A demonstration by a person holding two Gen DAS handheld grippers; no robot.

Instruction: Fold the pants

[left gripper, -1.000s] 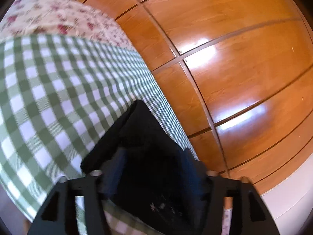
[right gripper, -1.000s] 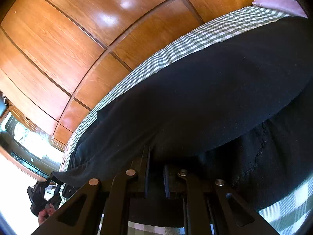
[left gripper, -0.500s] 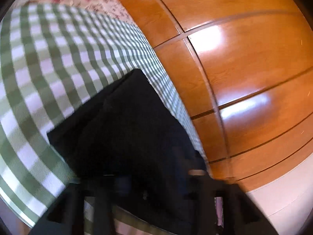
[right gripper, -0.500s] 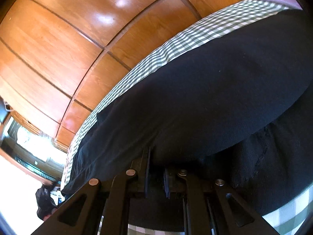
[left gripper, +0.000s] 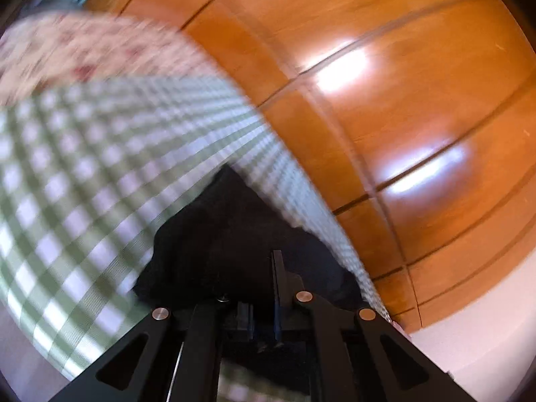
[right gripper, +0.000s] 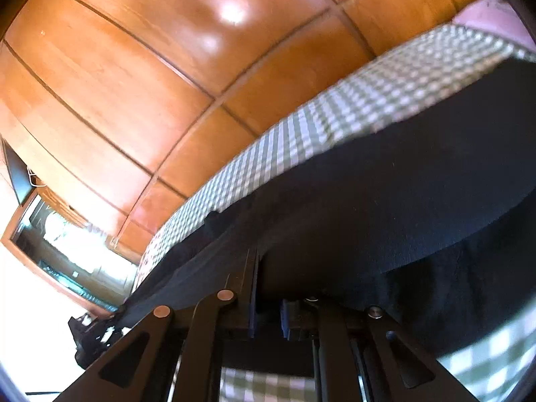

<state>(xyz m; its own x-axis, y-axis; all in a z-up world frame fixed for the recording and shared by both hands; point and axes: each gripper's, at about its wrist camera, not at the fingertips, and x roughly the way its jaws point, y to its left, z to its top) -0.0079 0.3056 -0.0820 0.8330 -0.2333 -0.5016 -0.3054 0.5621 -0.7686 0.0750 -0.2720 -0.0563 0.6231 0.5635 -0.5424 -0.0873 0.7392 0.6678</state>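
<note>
Black fabric pants (right gripper: 402, 201): laid on a bed covered by a green-and-white checked sheet (left gripper: 83, 174). In the right wrist view the dark cloth is seen spread along the sheet, running beside the bed edge that faces the glossy orange-brown wooden wall panels (right gripper: 150, 67). A strip of checked sheet is left bare between the pants and that edge. A stretched fold of cloth is drawn out toward the lower left of that view.

Left gripper (left gripper: 264, 294): black, two-fingered. Its jaws are brought narrowly together and closed on an end of the pants (left gripper: 227, 244), near the bed edge beside the wooden panels (left gripper: 402, 100). This end is seen as a dark pointed shape lifted off the sheet. The view is blurred, so finer detail of the cloth cannot be told.

Right gripper (right gripper: 268, 301): black, two-fingered. Its jaws are held nearly together, with the black cloth pinched between them at the near edge of the pants. Checked sheet (right gripper: 368, 100) is visible below the gripper and at the lower right.

Floral-patterned cream fabric (left gripper: 67, 47): lying beyond the checked sheet at the far end of the bed in the left wrist view. Its nature cannot be told through the blur.

Pale pink fabric (right gripper: 485, 16): seen at the far corner of the bed in the right wrist view.
</note>
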